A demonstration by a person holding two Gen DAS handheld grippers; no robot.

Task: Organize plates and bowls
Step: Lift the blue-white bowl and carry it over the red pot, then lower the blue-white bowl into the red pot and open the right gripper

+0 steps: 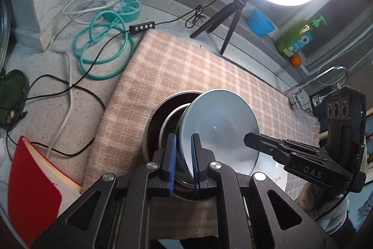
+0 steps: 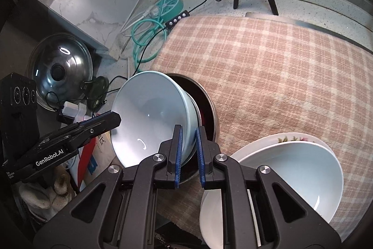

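A pale blue bowl (image 1: 221,123) hangs tilted between both grippers. My left gripper (image 1: 184,137) is shut on its near rim, blue pads on either side of the wall. The right gripper (image 1: 250,139) reaches in from the right and clamps the opposite rim. In the right wrist view the right gripper (image 2: 189,128) pinches the pale blue bowl (image 2: 149,113), and the left gripper (image 2: 116,118) comes in from the left. Just under the bowl sits a dark bowl with a metal rim (image 1: 156,116), with a steel bowl nested inside. A white bowl (image 2: 291,174) rests on a flowered plate (image 2: 291,138) at the lower right.
A checked cloth (image 2: 279,67) covers the counter. Behind it stand a ring light on a tripod (image 1: 223,22), coiled teal cable (image 1: 102,50) and a round power strip (image 1: 126,8). A red book (image 1: 32,190), a pot lid (image 2: 60,67), a faucet (image 1: 326,76) and a green soap bottle (image 1: 296,36) ring the edges.
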